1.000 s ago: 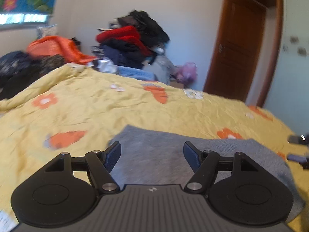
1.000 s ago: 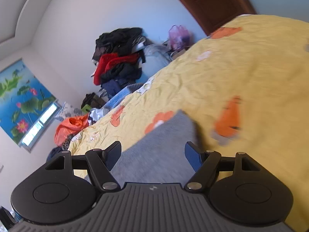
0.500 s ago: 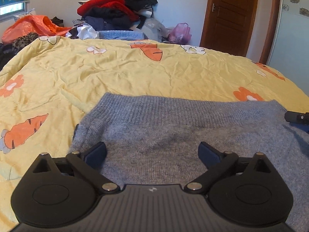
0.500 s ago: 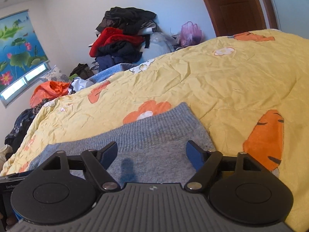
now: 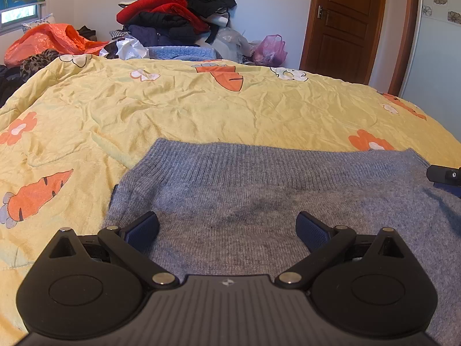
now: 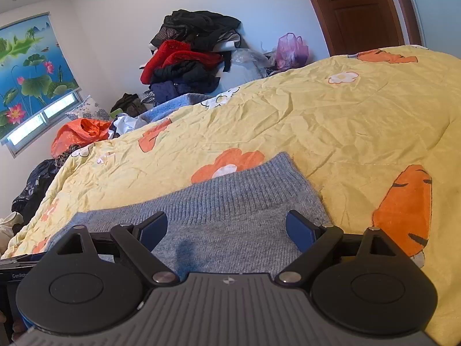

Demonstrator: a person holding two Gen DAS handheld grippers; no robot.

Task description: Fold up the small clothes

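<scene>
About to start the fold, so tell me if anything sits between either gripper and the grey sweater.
Nothing visible does. The left gripper and the right gripper are both open directly over the grey sweater, which lies flat on the yellow quilt. No other item rests on the knit.

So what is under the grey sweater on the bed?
The grey sweater lies flat on the yellow quilt with carrot and flower prints. An orange flower shows partly from under its ribbed edge. Whatever else the sweater covers cannot be seen.
</scene>
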